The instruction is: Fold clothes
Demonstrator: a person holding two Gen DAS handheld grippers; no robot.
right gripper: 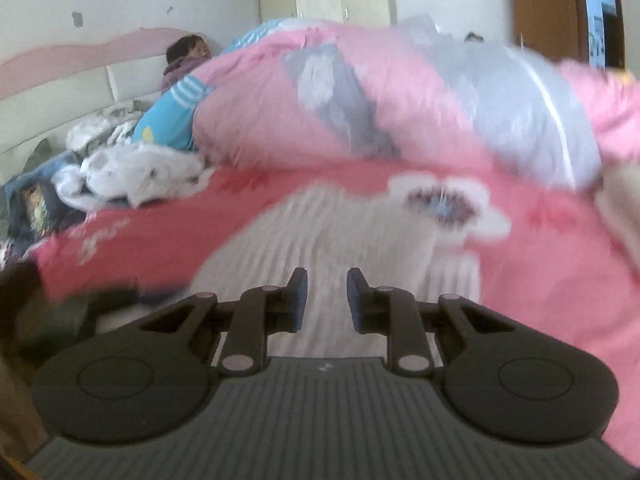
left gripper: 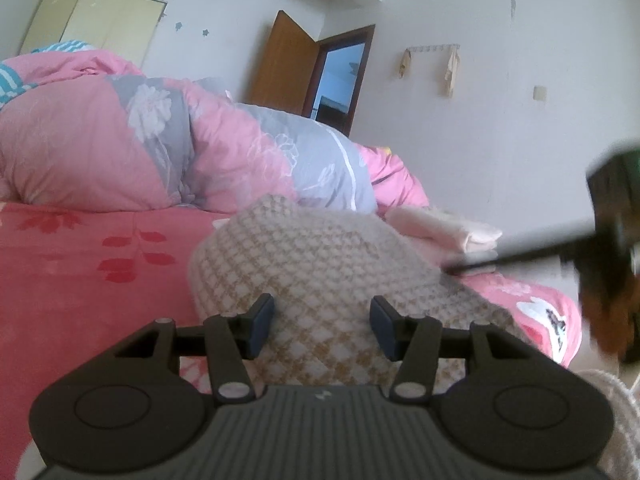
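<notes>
Knitted sweater (left gripper: 320,264) near bed (left gripper: 80,264) edge; left gripper (left gripper: 322,326) open.

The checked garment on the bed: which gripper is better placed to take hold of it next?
Probably the left gripper: its open jaws sit steady right over the checked garment. The right gripper looks blurred, jaws narrow and empty.

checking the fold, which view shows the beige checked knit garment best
The left wrist view: the beige checked knit garment lies sharp there, its woven pattern clear on the pink sheet. The right wrist view shows it only as a pale, motion-blurred patch.
</notes>
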